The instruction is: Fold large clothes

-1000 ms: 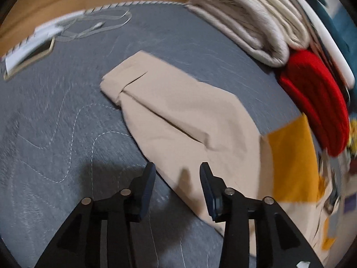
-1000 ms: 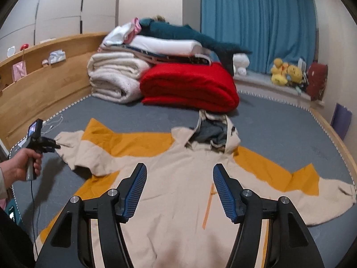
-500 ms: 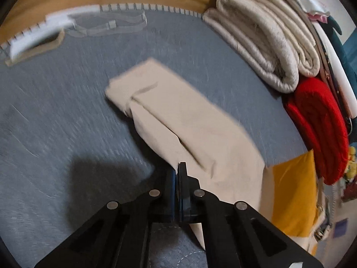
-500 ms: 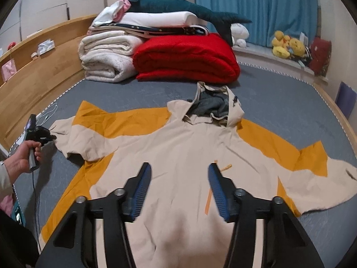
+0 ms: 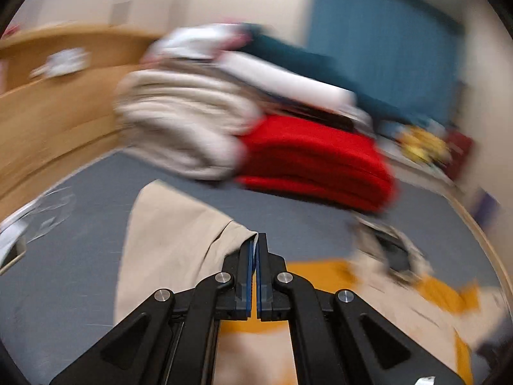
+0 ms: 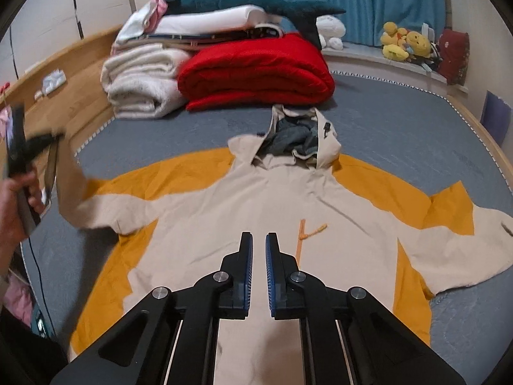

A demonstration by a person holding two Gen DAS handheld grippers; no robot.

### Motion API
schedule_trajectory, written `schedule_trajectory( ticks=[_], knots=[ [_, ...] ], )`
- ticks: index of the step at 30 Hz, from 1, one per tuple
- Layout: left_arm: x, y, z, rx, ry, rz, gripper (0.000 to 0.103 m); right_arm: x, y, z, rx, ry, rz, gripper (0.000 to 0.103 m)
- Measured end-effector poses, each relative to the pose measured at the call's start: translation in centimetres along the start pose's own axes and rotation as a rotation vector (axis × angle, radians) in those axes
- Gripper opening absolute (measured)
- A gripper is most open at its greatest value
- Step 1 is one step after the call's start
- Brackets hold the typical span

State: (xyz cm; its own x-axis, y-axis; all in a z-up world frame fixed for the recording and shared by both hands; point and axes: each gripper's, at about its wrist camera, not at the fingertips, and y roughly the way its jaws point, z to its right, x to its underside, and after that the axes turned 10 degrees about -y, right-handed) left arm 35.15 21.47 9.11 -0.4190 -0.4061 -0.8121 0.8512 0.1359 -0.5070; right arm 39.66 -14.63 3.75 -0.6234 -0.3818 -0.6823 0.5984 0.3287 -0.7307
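Note:
A beige and orange hooded jacket (image 6: 282,192) lies spread face up on the grey mattress (image 6: 400,134), its hood (image 6: 298,134) toward the blankets. My left gripper (image 5: 256,240) is shut on the edge of the jacket's beige sleeve (image 5: 173,240) and holds it raised off the bed; that view is motion-blurred. In the right wrist view a person's hand (image 6: 12,205) carries that gripper at the left edge, with the lifted sleeve (image 6: 73,189) hanging from it. My right gripper (image 6: 259,240) hovers over the jacket's chest. Its jaws are closing to a narrow gap with nothing pinched between them.
A folded red blanket (image 6: 256,70) and rolled white blankets (image 6: 141,86) are stacked at the head of the bed, with a plush shark (image 6: 250,0) on top. A wooden bed frame (image 6: 73,73) runs along the left. Stuffed toys (image 6: 404,41) sit on the sill.
The left gripper closed on the sleeve, then swung up and toward the jacket body, lifting the sleeve. The right gripper's jaws narrowed from wide to almost together and dipped slightly.

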Motion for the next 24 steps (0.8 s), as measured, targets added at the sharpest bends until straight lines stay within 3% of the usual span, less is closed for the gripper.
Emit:
schedule_trajectory(
  ticks=[2, 3, 5, 7, 9, 11, 13, 17, 20, 22, 24],
  knots=[
    [2.5, 0.4, 4.7, 0.099, 0.064, -0.073, 0.000, 0.3, 0.4, 0.1, 0.050, -0.007, -0.003, 0.012],
    [4.4, 1.1, 7.7, 0.171, 0.105, -0.148, 0.000, 0.3, 0.7, 0.3, 0.076, -0.003, -0.008, 0.014],
    [7.2, 1.9, 11.0, 0.246, 0.162, -0.248, 0.000, 0.5, 1.2, 1.0, 0.076, 0.026, -0.028, 0.026],
    [10.8, 3.2, 14.0, 0.304, 0.231, -0.368, 0.002, 0.7, 1.4, 1.8, 0.053, 0.064, -0.032, 0.061],
    [14.0, 5.0, 15.8, 0.321, 0.299, -0.512, 0.010, 0.7, 1.7, 2.3, 0.051, 0.070, -0.034, 0.073],
    [14.7, 5.5, 15.8, 0.311, 0.315, -0.557, 0.010, 0.9, 1.8, 2.6, 0.049, 0.079, -0.038, 0.073],
    [13.3, 5.2, 15.5, 0.337, 0.286, -0.561, 0.011, 0.7, 2.0, 2.9, 0.044, 0.095, -0.049, 0.073],
    [8.2, 0.9, 12.8, 0.348, 0.176, -0.466, 0.024, 0.3, 2.4, 3.0, 0.031, 0.112, -0.068, 0.071],
    [4.9, -1.6, 10.1, 0.211, 0.083, -0.395, 0.028, 0.0, 2.6, 2.2, -0.014, 0.107, -0.061, 0.056],
    [3.9, -2.2, 8.3, 0.132, 0.022, -0.370, 0.029, 0.0, 2.9, 1.0, -0.043, 0.070, -0.061, 0.030],
    [4.3, -2.7, 6.2, 0.066, -0.007, -0.308, 0.030, 0.2, 3.6, -0.4, -0.079, 0.043, -0.072, 0.017]
  ],
)
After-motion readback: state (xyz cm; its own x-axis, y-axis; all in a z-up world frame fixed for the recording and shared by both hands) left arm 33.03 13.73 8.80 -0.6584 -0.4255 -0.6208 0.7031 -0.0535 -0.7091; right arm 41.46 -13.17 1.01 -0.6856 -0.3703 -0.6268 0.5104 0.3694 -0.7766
